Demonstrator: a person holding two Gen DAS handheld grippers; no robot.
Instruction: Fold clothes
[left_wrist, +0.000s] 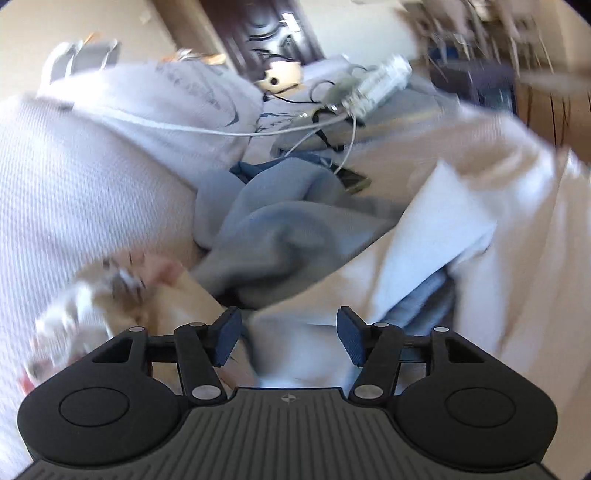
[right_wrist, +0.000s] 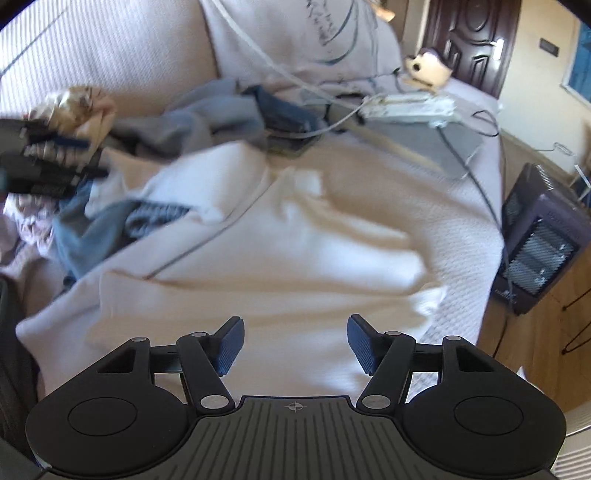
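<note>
A dark panelled door (right_wrist: 469, 40) stands in cream walls (right_wrist: 532, 55), with a wooden floor (right_wrist: 532, 332) and a dark heater (right_wrist: 543, 240) beside the bed (right_wrist: 458, 236).

Each gripper, the left gripper (left_wrist: 288, 338) and the right gripper (right_wrist: 294, 341), is built of matte black linkage arms joined by silver pins, tipped with ribbed dark-blue pads (left_wrist: 229, 338), behind a grooved grey plate stamped with a crosshair mark.

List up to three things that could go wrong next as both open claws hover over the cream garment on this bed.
1. The white cable trails beside the cream garment; a claw might snag it.
2. Blue clothing lies tucked under the garment's edge and could get folded in.
3. Both the left claw and right claw are open, so the loose fold may slump.
</note>
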